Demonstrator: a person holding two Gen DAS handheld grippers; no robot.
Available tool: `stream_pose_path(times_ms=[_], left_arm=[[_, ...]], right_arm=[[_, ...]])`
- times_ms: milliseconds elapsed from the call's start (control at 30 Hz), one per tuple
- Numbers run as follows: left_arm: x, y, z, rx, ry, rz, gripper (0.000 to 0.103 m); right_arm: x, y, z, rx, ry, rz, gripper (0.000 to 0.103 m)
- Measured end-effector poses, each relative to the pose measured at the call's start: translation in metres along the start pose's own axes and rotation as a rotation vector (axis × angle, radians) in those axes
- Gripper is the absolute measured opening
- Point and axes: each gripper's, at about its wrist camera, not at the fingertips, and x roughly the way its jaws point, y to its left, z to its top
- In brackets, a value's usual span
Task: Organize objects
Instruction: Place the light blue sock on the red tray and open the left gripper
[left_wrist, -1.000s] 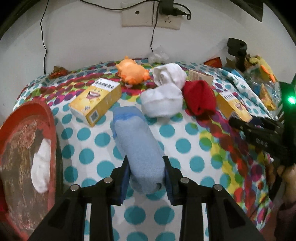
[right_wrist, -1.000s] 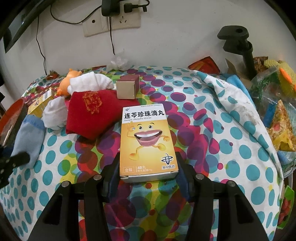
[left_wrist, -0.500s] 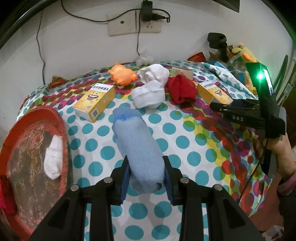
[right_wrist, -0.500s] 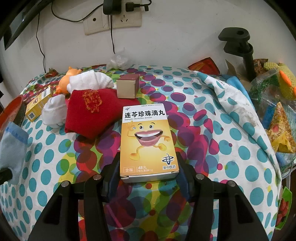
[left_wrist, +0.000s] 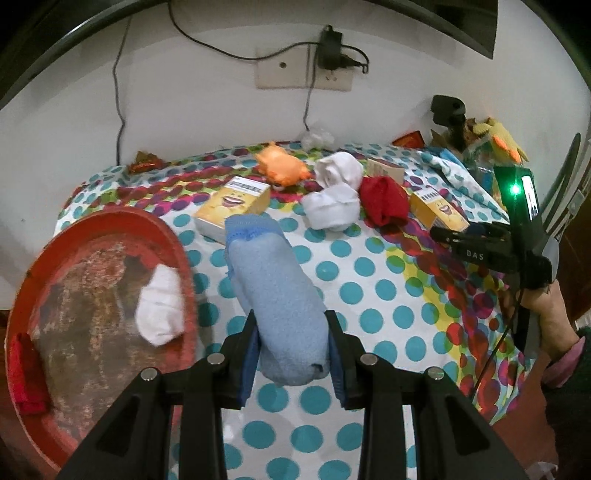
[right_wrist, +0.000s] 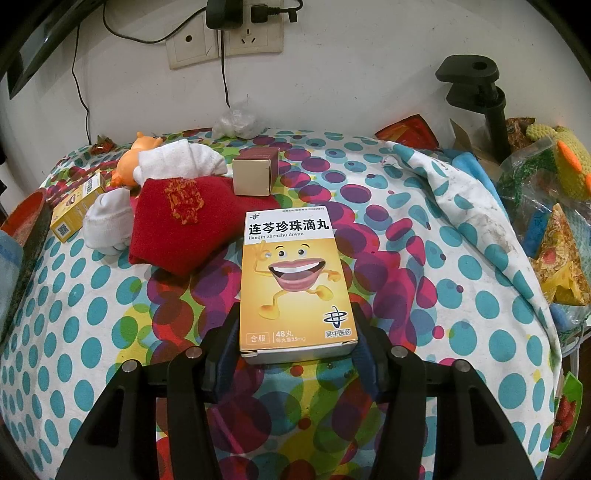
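While the sorting was only partly done, the left gripper (left_wrist: 291, 350) had its jaws clamped on a rolled blue sock (left_wrist: 273, 291), held just right of the red tray (left_wrist: 177, 251); the right gripper (right_wrist: 295, 350) pinched one yellow medicine box (right_wrist: 293, 280); one white sock (left_wrist: 160, 306) and a red item lay in the tray; two white socks, one red sock (right_wrist: 177, 225), another yellow box (left_wrist: 232, 205), one brown box and an orange toy remained on the spotted cloth (left_wrist: 388, 295).

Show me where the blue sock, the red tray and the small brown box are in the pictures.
blue sock (left_wrist: 275, 291): left wrist view, middle of its rolled body.
red tray (left_wrist: 177, 251): left wrist view, bare right rim.
small brown box (right_wrist: 251, 177): right wrist view, its front face.
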Motion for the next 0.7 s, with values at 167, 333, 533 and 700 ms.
stream_pose_path(times_ms=[167,333,533,700], left_arm=[[-0.011,0.018,-0.001,-0.049,-0.013,0.003,0.033],[-0.018,0.041,-0.003,-0.067,-0.009,0.051,0.033],[-0.023,0.079,-0.007,-0.109,0.002,0.125,0.033],[-0.023,0.111,-0.012,-0.146,0.020,0.180,0.033]], right_arm=[[0.000,0.000,0.000,0.000,0.000,0.000,0.052],[0.000,0.000,0.000,0.001,0.000,0.001,0.052],[0.000,0.000,-0.001,0.000,0.000,-0.001,0.052],[0.000,0.000,-0.001,0.000,-0.001,-0.001,0.052]])
